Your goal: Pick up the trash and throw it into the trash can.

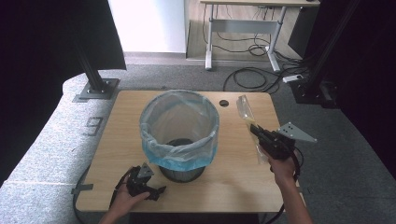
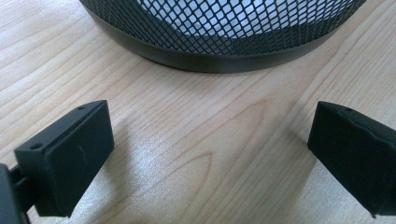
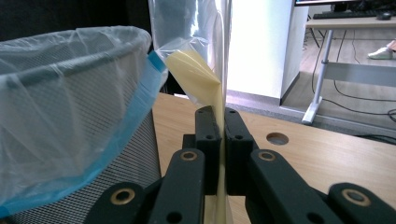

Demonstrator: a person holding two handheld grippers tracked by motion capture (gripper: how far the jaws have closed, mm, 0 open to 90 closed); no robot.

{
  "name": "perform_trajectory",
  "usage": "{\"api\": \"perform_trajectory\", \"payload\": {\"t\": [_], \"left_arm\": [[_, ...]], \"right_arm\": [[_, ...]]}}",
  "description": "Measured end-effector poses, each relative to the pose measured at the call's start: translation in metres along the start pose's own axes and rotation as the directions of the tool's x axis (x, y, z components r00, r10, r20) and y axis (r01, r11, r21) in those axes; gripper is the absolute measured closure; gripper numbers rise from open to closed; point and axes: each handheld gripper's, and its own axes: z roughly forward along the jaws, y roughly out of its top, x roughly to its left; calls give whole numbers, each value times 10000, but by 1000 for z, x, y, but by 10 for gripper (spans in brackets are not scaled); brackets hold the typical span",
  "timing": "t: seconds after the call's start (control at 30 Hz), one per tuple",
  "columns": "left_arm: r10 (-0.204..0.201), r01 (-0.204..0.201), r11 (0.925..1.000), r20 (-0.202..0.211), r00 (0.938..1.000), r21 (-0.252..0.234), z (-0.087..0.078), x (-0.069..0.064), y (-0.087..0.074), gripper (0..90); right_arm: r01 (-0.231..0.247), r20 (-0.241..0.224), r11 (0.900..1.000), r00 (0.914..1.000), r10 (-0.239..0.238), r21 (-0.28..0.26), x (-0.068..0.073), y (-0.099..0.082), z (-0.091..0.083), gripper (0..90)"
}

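Right gripper view shows your right gripper [image 3: 219,154] clamped on the clear wrapper [image 3: 201,60]; lift it clear over the bin [image 1: 180,135] rim before releasing, left gripper [image 2: 210,154] open, idle.

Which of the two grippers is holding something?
The right gripper: its jaws pinch a clear wrapper. The left gripper is open above the table.

One legible mark: a large dark numeral, reading as "9", on the grey speckled floor covering [image 1: 56,135] left of the light wooden table [image 1: 116,154], just below the black metal post's base plate [image 1: 96,88]. No lettering, brand or label legible elsewhere: none on the black mesh bin, its clear blue-edged liner, the clear plastic wrapper or either black gripper.
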Motion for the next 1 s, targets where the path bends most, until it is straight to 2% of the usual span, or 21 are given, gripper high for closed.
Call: {"api": "perform_trajectory", "payload": {"t": [0.47,0.57,0.67,1.0], "left_arm": [[0,0,10000,0,10000,1,0,0,0,1],[1,-1,10000,1,10000,4,0,0,0,1],[2,-2,10000,-3,10000,1,0,0,0,1],[7,-7,10000,-4,10000,5,0,0,0,1]], "right_arm": [[246,-431,9993,9987,-258,-265,15,14,4,869],[214,-454,9992,9987,-229,-343,16,17,4,869],[-31,-632,9991,9980,5,-419,18,21,5,869],[24,-721,9984,9974,-65,-567,27,35,9,869]]}}
